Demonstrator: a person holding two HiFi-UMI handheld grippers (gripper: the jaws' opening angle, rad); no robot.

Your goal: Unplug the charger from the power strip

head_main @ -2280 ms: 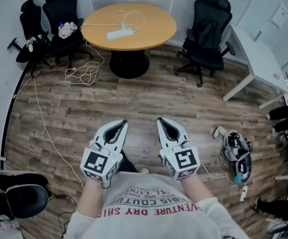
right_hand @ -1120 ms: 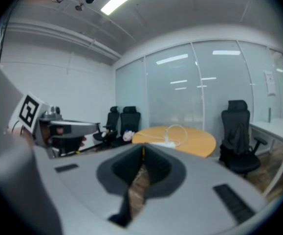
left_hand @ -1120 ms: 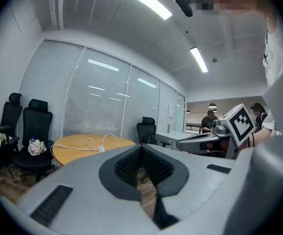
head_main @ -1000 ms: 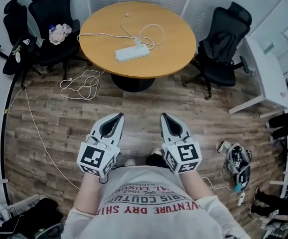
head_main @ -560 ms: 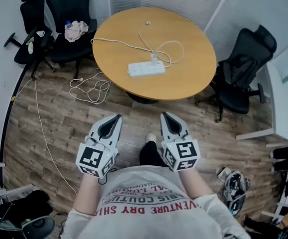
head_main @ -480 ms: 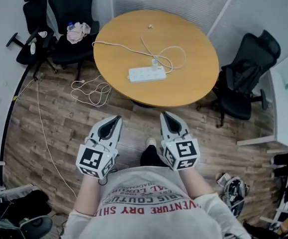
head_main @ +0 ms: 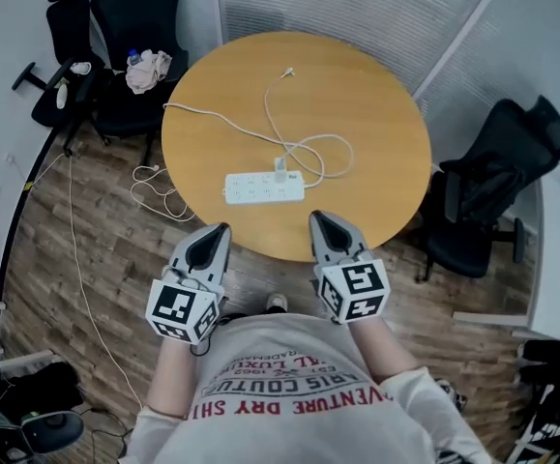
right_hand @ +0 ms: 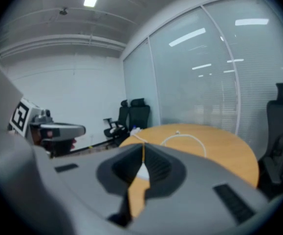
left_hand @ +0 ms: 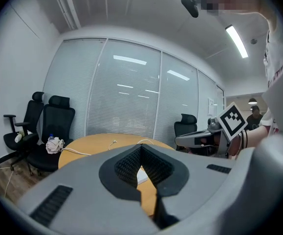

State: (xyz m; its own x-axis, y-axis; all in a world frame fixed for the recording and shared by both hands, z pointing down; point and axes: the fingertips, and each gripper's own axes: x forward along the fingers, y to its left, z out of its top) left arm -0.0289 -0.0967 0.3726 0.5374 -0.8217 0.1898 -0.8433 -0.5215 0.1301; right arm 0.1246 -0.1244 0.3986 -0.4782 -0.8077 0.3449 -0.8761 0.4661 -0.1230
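Charger: small white block (head_main: 280, 169), plugged upright into the power strip near its right end, at frame centre. It is too small here to resolve in detail, but it appears to be a compact plug-in adapter.
Power strip: white bar (head_main: 260, 188) lying flat on the table, close to the near rim.
Cable: thin white lead (head_main: 310, 147) looping from the charger toward the upper middle of the table.
Handling (judged): light, rigid, smooth plastic, held in only by pin friction. The strip is also light and would likely lift with the charger unless pinned down.
Grasp point (judged): the charger's two opposite side faces, low on the body. Avoid the soft cable, which would strain at its joint. Pull straight out of the socket.
Left tongs: (head_main: 221, 228) jaws together, nothing between them, at lower left of centre and clear of the strip.
Right tongs: (head_main: 314, 218) jaws together, empty, at lower right of centre, just over the table rim and not touching the strip.
Table: round, wood-toned top (head_main: 376, 104), filling the upper centre.
Surroundings: black office chairs at upper left (head_main: 130, 17) and at right (head_main: 497, 177), on a plank floor (head_main: 105, 249).
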